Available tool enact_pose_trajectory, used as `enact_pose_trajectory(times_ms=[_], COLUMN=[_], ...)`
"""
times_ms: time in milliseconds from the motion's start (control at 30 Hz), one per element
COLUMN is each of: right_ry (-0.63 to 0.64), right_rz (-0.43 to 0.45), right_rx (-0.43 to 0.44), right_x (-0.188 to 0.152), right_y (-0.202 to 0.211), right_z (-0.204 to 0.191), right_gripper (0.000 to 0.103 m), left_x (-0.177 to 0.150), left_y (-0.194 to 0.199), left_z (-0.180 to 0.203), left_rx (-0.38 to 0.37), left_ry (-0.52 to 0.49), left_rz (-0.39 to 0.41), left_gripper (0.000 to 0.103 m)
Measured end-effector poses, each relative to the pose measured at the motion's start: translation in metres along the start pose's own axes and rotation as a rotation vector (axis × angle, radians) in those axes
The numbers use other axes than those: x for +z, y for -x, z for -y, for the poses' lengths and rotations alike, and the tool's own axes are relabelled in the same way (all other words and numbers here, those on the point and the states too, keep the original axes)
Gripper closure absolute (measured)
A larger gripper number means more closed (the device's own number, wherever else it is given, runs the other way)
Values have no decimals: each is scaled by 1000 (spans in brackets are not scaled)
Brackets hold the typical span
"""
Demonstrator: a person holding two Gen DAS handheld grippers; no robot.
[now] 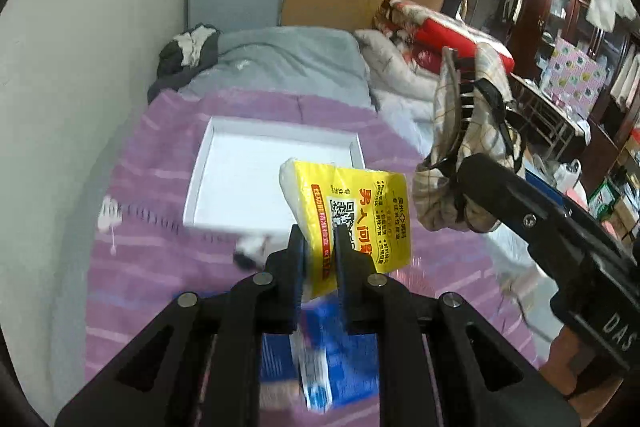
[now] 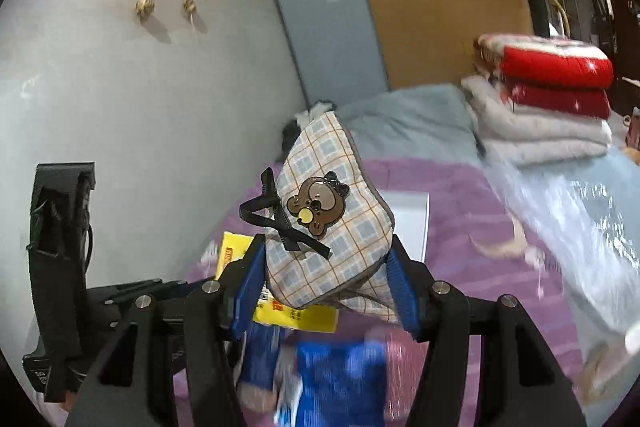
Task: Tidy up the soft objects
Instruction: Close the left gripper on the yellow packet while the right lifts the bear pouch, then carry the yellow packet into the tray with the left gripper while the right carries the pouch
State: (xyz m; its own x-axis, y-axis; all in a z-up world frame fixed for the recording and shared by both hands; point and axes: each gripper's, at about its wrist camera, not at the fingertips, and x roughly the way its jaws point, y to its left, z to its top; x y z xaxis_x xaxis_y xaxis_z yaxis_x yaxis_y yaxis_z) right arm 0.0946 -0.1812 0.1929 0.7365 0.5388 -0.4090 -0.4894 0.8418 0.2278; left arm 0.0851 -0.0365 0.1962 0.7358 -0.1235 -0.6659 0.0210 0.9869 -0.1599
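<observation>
The left gripper (image 1: 320, 247) is closed on a yellow tissue pack (image 1: 352, 215) and holds it in the air above the purple blanket (image 1: 160, 267), just near of the white tray (image 1: 240, 179) that lies on the bed. The right gripper (image 2: 326, 279) grips a checked pouch (image 2: 332, 227) with a brown bear badge (image 2: 316, 207) between its blue pads (image 2: 250, 291), also lifted, to the right of the pack. Below both, a blue package (image 2: 340, 379) lies on the blanket, blurred, and folded quilts (image 2: 544, 107) are stacked at the far right.
</observation>
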Motion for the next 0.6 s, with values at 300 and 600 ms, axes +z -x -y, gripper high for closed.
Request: enact_pose_trajectory(times_ms=[300, 600], right_ry=[-50, -251], right_rz=[38, -85], right_rx=[-17, 20], right_x=[43, -8], right_y=[-52, -151], right_z=[18, 79], right_gripper=[46, 46], left_x=[59, 48], left_y=[-41, -134], left_z=[-31, -47], left_rx=[-109, 46], left_ry=[220, 192], left_rz=[-6, -146], left_gripper=[87, 87])
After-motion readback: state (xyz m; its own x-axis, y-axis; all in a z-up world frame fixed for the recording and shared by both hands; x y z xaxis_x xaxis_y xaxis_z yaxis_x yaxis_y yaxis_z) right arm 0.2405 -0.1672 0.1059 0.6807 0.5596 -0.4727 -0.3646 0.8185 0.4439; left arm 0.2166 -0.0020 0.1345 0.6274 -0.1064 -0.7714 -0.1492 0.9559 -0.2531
